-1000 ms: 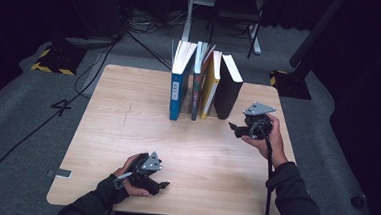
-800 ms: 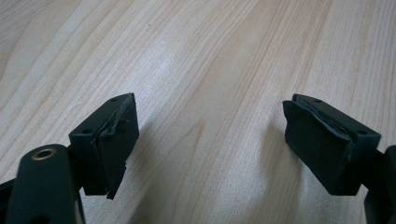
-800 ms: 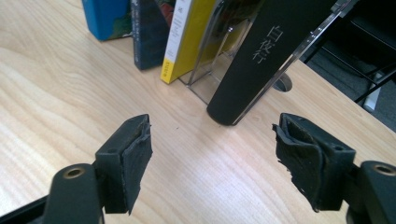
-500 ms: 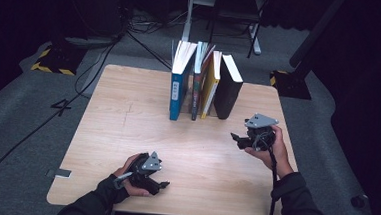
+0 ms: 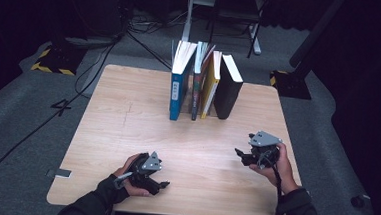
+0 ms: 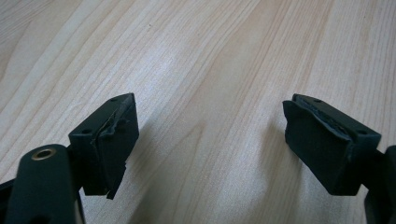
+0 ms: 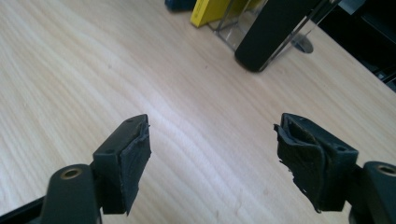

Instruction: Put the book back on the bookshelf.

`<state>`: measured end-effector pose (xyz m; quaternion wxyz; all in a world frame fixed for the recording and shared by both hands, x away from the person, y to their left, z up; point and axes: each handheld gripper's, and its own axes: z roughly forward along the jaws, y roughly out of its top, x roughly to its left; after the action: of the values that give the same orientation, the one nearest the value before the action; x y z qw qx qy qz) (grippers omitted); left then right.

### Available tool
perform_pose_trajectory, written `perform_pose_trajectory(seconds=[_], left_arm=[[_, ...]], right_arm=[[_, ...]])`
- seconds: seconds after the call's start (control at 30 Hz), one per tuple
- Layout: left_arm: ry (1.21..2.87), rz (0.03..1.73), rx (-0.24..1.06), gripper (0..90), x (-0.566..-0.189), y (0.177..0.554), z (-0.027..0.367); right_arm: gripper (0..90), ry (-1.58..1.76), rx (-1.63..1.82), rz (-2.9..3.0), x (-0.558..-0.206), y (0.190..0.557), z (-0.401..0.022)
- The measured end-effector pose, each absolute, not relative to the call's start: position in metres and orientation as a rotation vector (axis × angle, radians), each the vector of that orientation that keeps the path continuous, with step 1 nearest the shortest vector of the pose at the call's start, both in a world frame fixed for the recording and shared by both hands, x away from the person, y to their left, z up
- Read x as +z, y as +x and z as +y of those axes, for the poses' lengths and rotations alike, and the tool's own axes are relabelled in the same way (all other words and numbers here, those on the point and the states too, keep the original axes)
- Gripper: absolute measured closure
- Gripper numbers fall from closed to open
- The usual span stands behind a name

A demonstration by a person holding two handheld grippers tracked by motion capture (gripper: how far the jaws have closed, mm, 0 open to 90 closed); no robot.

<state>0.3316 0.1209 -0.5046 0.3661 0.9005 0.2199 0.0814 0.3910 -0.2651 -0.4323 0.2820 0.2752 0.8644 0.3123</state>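
On the wooden desk (image 5: 127, 133) a row of books stands upright near the far edge: a blue book (image 5: 180, 84) at the left with its white page block fanned a little, a thin dark-spined book (image 5: 198, 83) next to it, a yellow book (image 5: 211, 86) leaning beside that, and a black book (image 5: 228, 87) at the right end, tilted slightly against the others. The right gripper (image 5: 245, 156) sits in the person's right hand (image 5: 275, 165) over the right part of the desk, nearer the person than the books and well apart from them, its jaws pointing towards the middle of the desk. In the right gripper view its jaws (image 7: 212, 161) stand released, wide apart, with bare wood between them; ahead of them lie the lower end of the black book (image 7: 271, 32), a corner of the yellow book (image 7: 212, 11) and a clear stand (image 7: 233, 32) that props them. The left gripper (image 5: 161, 185) is held in the left hand (image 5: 131, 176) low over the near edge of the desk, well apart from the books. In the left gripper view its jaws (image 6: 210, 144) are likewise released, spread wide, grasping nothing, with plain wood grain beneath them. The pads on both pairs look worn and ragged at their edges. A cable (image 5: 277, 198) trails from the right gripper along the forearm.
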Motion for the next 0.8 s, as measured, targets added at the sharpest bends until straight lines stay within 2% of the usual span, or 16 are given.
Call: perform_pose_trajectory(seconds=[0.8], left_arm=[[2.314, 0.57, 0.21, 17.7, -0.505, 0.332, 0.121]], right_arm=[[23.5, 0.756, 0.836, 2.369, -0.472, 0.352, -0.306]])
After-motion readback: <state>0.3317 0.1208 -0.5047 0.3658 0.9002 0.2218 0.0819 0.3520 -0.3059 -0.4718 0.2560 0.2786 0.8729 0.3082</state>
